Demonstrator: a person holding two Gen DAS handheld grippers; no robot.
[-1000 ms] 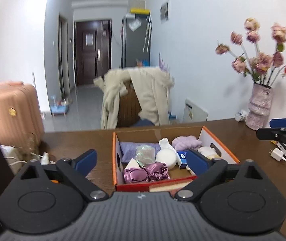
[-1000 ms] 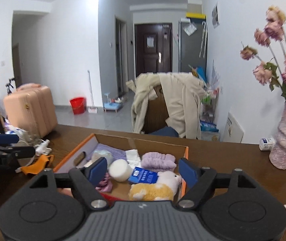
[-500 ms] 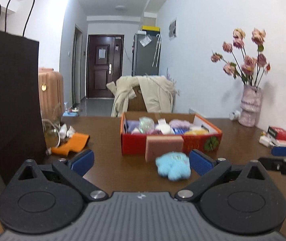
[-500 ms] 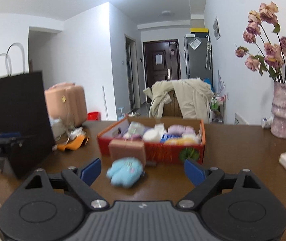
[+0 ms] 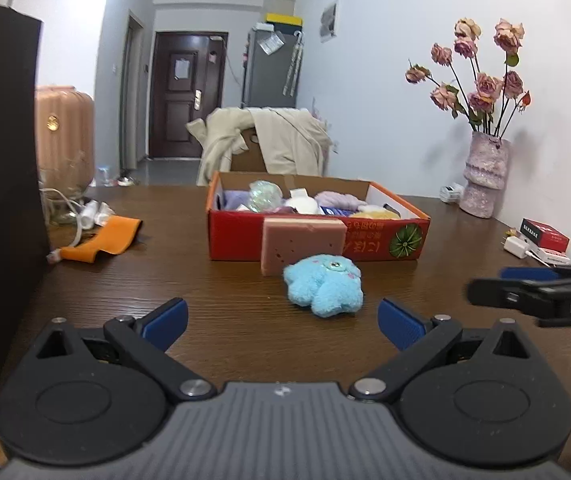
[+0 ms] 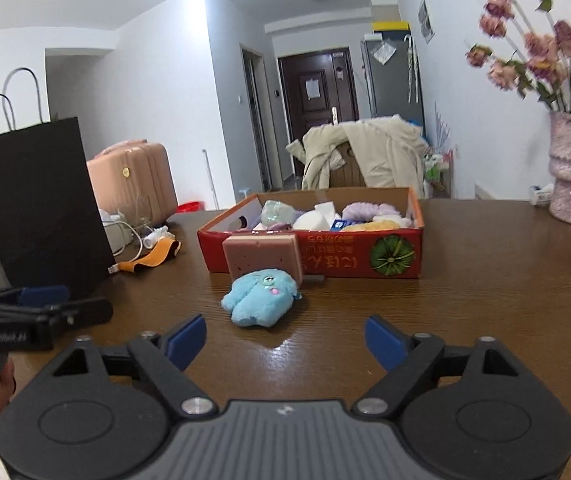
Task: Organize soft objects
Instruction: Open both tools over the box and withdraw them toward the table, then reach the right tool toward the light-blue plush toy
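left hand-held gripper (image 5: 281, 318) and right hand-held gripper (image 6: 285, 338) released, hovering | blue plush (image 5: 323, 285) lying on desk (image 5: 205, 304) touching pink sponge (image 5: 303, 244) before red box (image 5: 317, 236) | risk: grabbing low is likely toppling the sponge

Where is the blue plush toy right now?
In both wrist views the blue plush toy lies on the table, just in front of the pink sponge leaning on the red box.

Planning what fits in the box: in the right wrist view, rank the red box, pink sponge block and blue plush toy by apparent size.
1. Red box, clearly largest.
2. Pink sponge block and blue plush toy look alike; the toy sits nearer the camera, so I can't rank them.
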